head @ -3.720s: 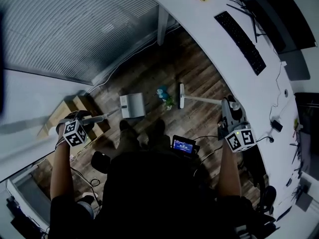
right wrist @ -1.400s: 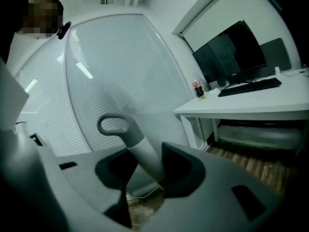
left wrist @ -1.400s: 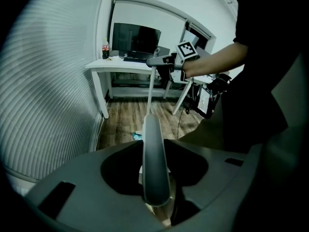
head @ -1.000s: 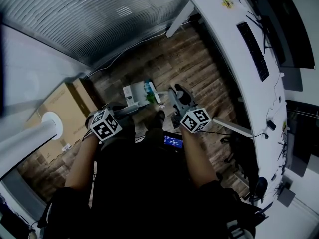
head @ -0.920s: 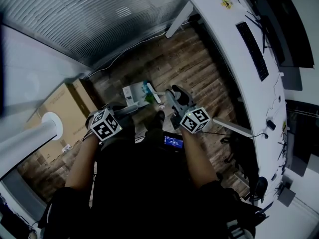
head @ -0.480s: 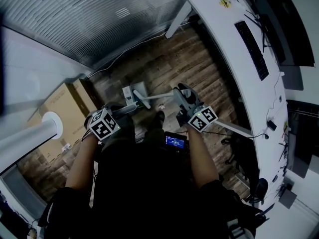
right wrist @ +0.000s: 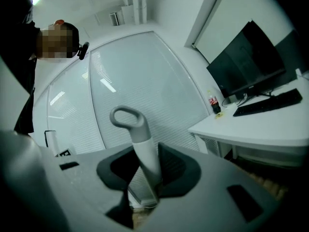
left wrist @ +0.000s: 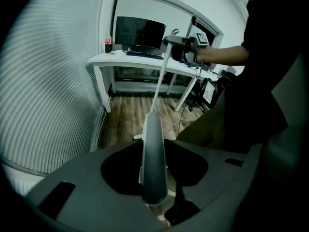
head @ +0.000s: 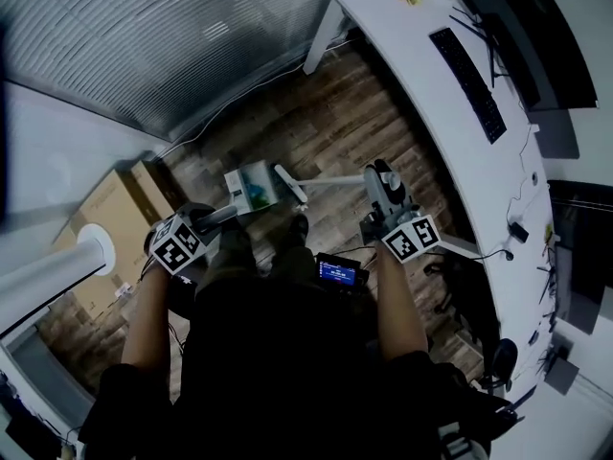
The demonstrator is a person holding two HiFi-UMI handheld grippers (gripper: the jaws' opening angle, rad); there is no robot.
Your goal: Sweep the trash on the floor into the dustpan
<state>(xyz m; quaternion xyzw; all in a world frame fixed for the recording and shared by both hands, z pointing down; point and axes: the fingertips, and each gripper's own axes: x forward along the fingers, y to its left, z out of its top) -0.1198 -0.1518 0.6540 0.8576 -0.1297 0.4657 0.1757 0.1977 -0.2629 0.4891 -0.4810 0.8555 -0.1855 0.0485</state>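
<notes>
In the head view the white dustpan (head: 247, 182) rests on the wood floor with teal and green trash (head: 257, 195) inside it. My left gripper (head: 204, 224) is shut on the dustpan's grey handle (left wrist: 153, 163), which runs between the jaws. My right gripper (head: 374, 182) is shut on the broom's grey handle (right wrist: 144, 156), whose loop end (right wrist: 127, 117) sticks out past the jaws. The white broom stick (head: 330, 179) slants from it down to the brush head (head: 290, 186), just right of the dustpan. The left gripper view shows the stick (left wrist: 159, 81) and the right gripper (left wrist: 185, 46) raised.
A white desk (head: 436, 113) with a keyboard (head: 467, 82) and monitor runs along the right. Cardboard boxes (head: 110, 209) and a white post (head: 57, 271) stand at the left. Blinds line the far wall. The person's shoe (head: 297, 226) is near the dustpan.
The broom swept leftward over the dustpan mouth, then my right gripper drew back right and up with it. The trash went from beside the dustpan to inside it. The left gripper stayed put.
</notes>
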